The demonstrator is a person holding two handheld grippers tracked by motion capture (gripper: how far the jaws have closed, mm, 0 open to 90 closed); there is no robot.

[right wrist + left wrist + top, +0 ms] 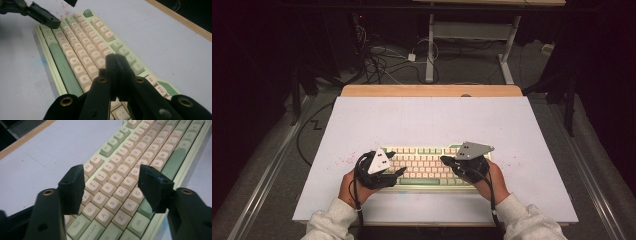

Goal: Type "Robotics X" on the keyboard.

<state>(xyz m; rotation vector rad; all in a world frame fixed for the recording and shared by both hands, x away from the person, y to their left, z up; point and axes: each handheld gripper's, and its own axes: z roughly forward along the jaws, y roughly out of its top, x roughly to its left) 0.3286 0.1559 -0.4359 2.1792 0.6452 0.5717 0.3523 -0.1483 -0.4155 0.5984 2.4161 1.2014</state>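
The keyboard (432, 167) lies lengthwise along the desk's (427, 120) near edge. The left claw (110, 187) hangs wide over its left-end keys, gripping nothing. The right claw (116, 63), pinched shut and empty, pokes at the right half.

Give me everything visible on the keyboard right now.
The keyboard is a compact pale-green case, plastic by its look, with cream letter keys and green modifiers and space bar. It lies flat near the front of the white table. The left claw hangs open above the left-hand letters; the right claw is shut over the right-hand keys, contact unclear.
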